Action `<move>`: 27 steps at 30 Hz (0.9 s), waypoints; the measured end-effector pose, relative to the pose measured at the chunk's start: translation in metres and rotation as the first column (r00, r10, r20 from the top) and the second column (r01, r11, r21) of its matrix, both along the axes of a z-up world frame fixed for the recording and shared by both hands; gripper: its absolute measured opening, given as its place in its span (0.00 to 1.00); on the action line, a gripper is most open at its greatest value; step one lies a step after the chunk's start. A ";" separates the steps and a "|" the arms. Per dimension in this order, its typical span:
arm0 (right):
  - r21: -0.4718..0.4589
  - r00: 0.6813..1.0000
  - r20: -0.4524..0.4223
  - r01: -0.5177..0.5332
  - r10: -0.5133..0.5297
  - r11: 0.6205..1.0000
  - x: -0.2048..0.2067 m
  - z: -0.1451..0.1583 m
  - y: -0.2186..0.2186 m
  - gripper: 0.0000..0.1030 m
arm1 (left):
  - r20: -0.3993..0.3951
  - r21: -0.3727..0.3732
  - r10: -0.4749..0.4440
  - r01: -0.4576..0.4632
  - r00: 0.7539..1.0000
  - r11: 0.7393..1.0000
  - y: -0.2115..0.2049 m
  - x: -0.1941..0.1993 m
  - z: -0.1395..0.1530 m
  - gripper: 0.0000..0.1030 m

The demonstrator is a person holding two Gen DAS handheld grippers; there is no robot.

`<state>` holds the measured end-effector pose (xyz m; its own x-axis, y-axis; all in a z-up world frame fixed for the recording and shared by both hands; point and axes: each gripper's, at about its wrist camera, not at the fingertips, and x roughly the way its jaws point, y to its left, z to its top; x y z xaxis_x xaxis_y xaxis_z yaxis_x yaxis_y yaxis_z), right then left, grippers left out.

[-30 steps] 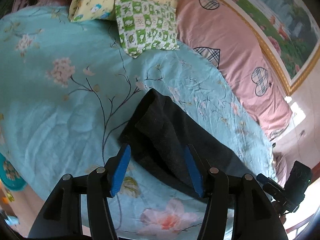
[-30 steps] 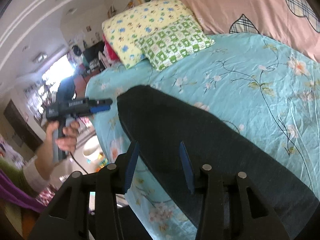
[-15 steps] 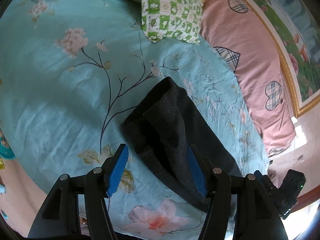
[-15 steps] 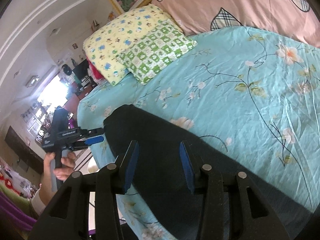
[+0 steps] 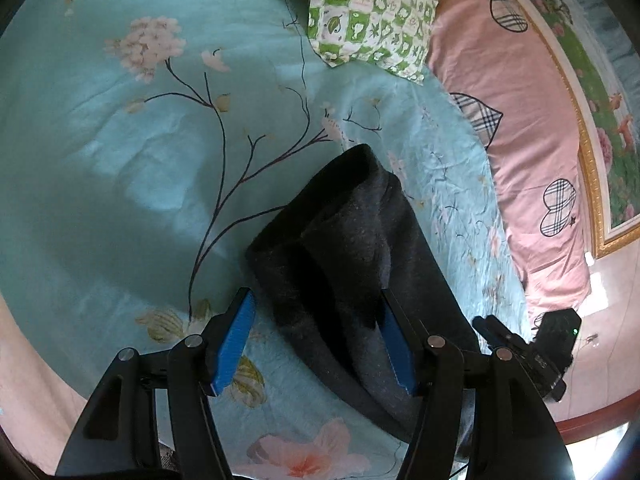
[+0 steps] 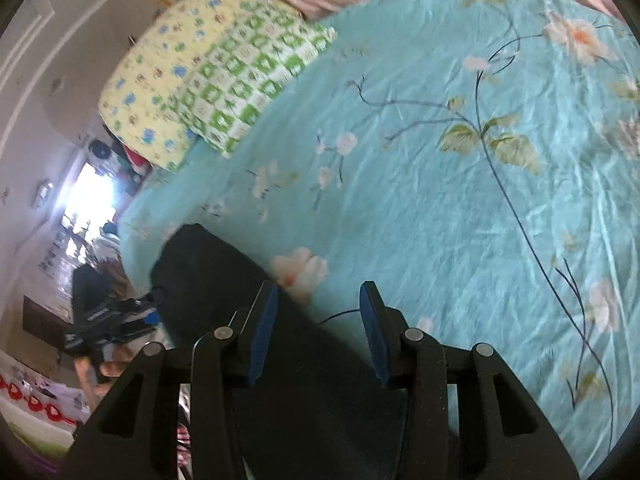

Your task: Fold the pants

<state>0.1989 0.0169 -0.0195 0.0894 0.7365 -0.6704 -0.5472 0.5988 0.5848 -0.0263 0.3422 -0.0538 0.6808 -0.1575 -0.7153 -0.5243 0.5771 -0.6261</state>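
The bed [image 5: 120,200], spread with a turquoise floral sheet, fills both views; a green checked pillow [image 5: 372,20] lies at its head. The dark pants [image 5: 348,264] lie near the bed's edge as a long strip, the end in the left wrist view doubled over into a loose, thick roll. The left gripper [image 5: 316,344] hovers with its fingers spread wide to either side of that rolled end, gripping nothing. The right gripper [image 6: 318,332] is likewise wide open and empty above the pants [image 6: 248,320].

Closing now could pinch only the top layer, so the roll would slide apart.

Only the right wrist view shows the room beyond the bed; only the left shows the layered fold.
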 end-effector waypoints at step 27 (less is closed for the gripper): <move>-0.273 0.948 0.206 -0.183 0.243 0.944 -0.045 0.011 0.046 0.07 | 0.139 0.160 -0.160 0.137 0.977 0.978 -0.021 0.002 0.020 0.15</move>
